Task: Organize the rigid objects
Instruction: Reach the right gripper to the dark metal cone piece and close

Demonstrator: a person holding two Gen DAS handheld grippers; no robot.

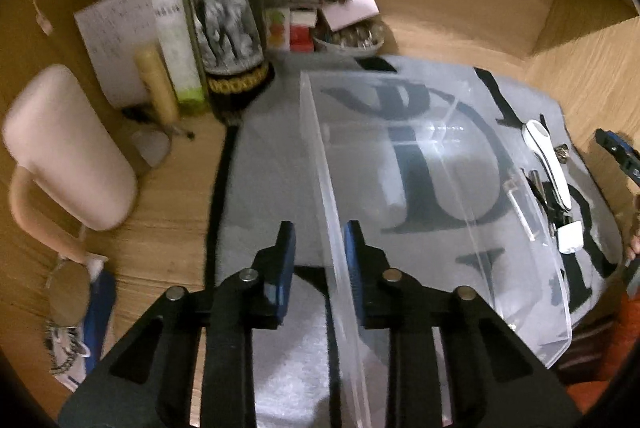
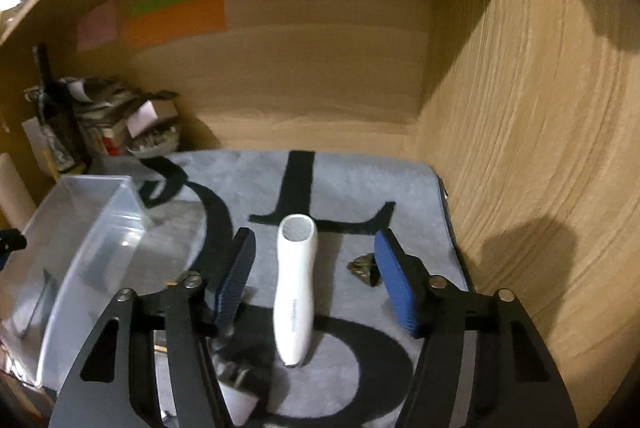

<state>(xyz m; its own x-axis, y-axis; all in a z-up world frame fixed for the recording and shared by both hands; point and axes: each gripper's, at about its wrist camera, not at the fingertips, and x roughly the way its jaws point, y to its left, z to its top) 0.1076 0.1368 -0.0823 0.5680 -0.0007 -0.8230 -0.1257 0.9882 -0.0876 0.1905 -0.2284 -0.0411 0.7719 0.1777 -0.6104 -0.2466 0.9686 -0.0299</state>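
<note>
The left hand-held gripper (image 1: 320,252) stands narrow astride the near wall of the clear bin (image 1: 432,164), its pads not visibly pressing; the right hand-held gripper (image 2: 316,280) is half-wide around the white device (image 2: 295,288), untouched, near the mat's (image 2: 360,180) right edge. Likely step: steady bin, grasp device; next, close and lift it leftward into the bin. The wooden surface (image 1: 160,196) sits in a walled alcove, bottles (image 1: 228,8) at back-left.
</note>
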